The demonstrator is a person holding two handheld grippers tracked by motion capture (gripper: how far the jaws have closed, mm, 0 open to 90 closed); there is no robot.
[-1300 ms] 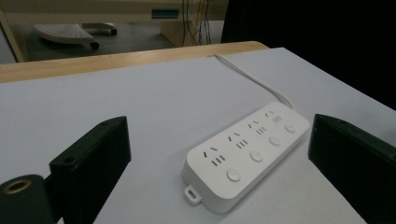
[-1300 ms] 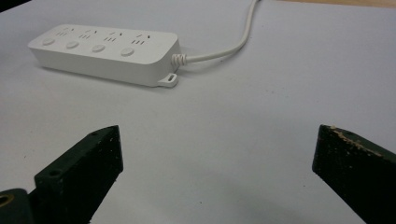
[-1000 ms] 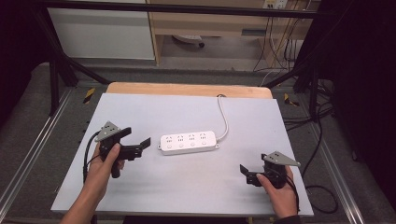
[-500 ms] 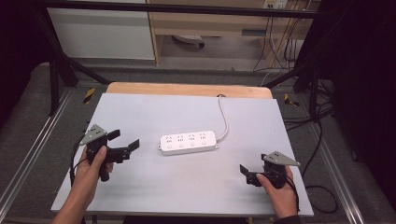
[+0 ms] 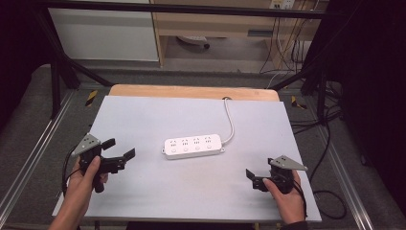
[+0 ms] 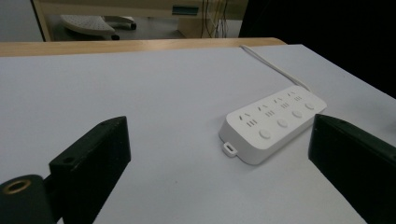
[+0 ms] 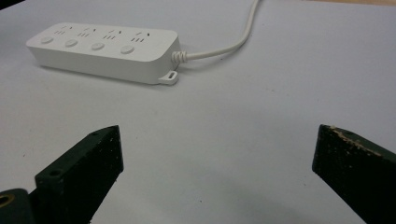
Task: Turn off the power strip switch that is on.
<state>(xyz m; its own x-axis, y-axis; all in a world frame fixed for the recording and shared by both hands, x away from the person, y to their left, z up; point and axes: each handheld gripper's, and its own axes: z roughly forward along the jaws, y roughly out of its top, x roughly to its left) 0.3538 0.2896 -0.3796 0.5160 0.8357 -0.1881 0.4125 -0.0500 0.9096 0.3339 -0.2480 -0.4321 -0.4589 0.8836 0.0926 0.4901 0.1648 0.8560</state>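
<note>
The white power strip [image 5: 193,146] lies mid-surface, long axis running 9 to 3 o'clock, cord leaving its 3 o'clock end; the left hand-held gripper [image 5: 119,154], jaws spread and empty, sits slightly nearer than the equally open right hand-held gripper [image 5: 253,178].

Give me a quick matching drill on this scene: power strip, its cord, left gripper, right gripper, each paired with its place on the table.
Things:
1. power strip
2. cord
3. left gripper
4. right gripper

Places:
A. near the table's left edge, jaws open
B. middle of the table
C. near the front right corner, jaws open
D. runs from the strip to the table's far edge

Pairs: 1-B, 2-D, 3-A, 4-C
</note>
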